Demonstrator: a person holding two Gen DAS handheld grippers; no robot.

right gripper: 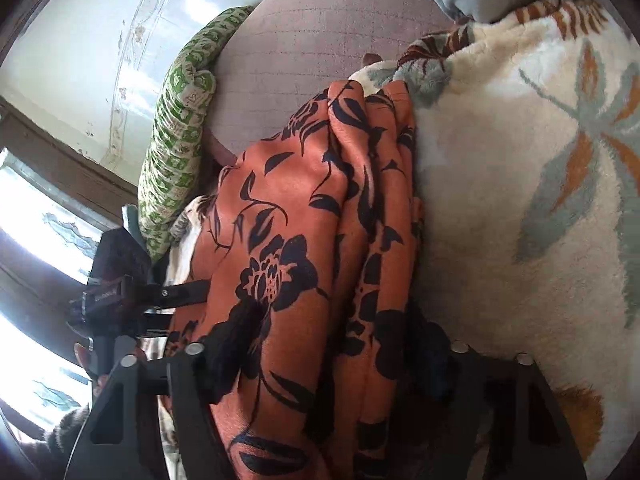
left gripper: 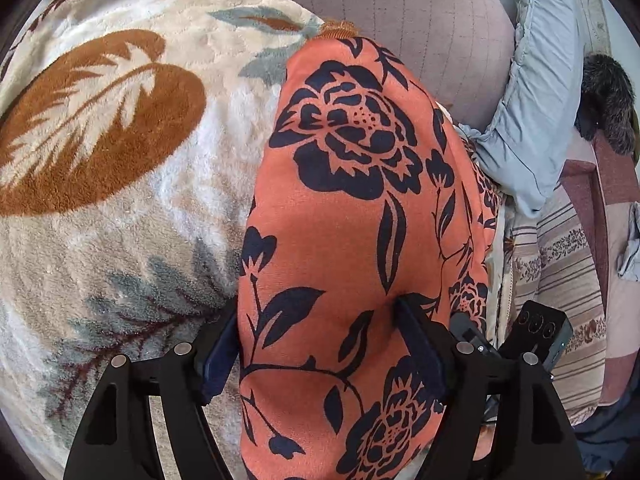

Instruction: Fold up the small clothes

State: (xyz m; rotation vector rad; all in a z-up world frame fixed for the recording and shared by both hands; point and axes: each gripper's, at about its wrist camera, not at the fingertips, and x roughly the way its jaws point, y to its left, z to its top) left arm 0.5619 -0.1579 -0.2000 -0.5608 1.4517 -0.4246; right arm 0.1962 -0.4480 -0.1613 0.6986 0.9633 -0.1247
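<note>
An orange garment (left gripper: 360, 208) with a dark flower print is seen lying on a cream fleece blanket (left gripper: 120, 200) with brown and grey leaves, running from the bottom centre of the left wrist view up to the top centre, where a ribbed hem shows. The left gripper (left gripper: 316, 340) is set wide, its dark pads standing at the two sides of the cloth near the bottom of the frame; the right-hand pad dents the fabric, but whether the cloth is truly pinched cannot be told. In the right wrist view the same garment (right gripper: 304, 240) is bunched in long folds down the centre, and the right gripper (right gripper: 332, 344) is spread around that bundle, its fingers partly buried under the cloth, so a firm hold cannot be told there either. The step in hand is judged to be the laying down and smoothing of a fold. It would be done well if both ends were lowered together, the cloth kept taut between the two grippers, and the bunched ridges drawn flat before release. One garment is counted, two grippers, one fleece blanket, one green patterned cushion (right gripper: 176, 152) at the left of the right wrist view, and one pale blue ruffled pillow (left gripper: 536, 92) at the upper right of the left wrist view.
</note>
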